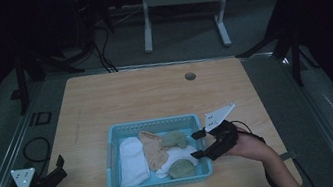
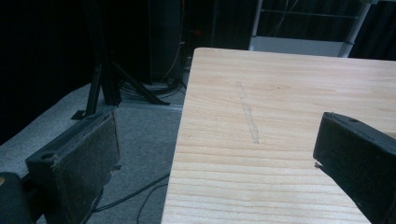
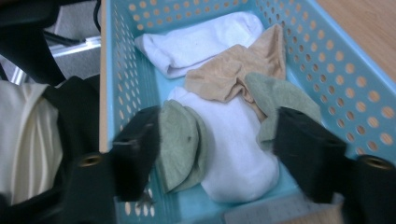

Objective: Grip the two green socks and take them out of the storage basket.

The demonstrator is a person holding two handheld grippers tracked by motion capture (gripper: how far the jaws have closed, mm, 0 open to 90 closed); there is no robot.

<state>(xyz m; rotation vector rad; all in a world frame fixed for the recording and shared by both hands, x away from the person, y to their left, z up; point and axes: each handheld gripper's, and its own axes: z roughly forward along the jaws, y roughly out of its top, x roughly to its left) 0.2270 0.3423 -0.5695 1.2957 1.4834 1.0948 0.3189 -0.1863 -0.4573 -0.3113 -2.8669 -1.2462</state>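
Nearest my lens, the right gripper point(image 3: 217, 149) points down into the blue basket point(image 3: 327, 65), its two black jaws partly open with nothing pinched between them. A white sock point(image 3: 233, 140) lies below the gap, flanked by a green sock point(image 3: 180, 140) at one jaw and a second green piece point(image 3: 275, 95) at the other. I read the pads as clear of the cloth, though one jaw sits very close to the green sock.

Farther into the basket from those jaws lie a tan sock point(image 3: 233, 70) and, beyond it, another white sock point(image 3: 201, 39) along the basket's far wall.

In the high view the right gripper point(image 1: 201, 142) hangs over the basket's point(image 1: 149, 124) right rim, while my left gripper point(image 1: 57, 169) waits well to the left of the basket, at the table point(image 1: 154, 90) edge. Its jaws stand wide apart and hold nothing.

My judgement: this is barely begun. Every sock I can see lies in the basket and none on the table. Next comes lowering onto one sock, most likely the white one, and closing on it.
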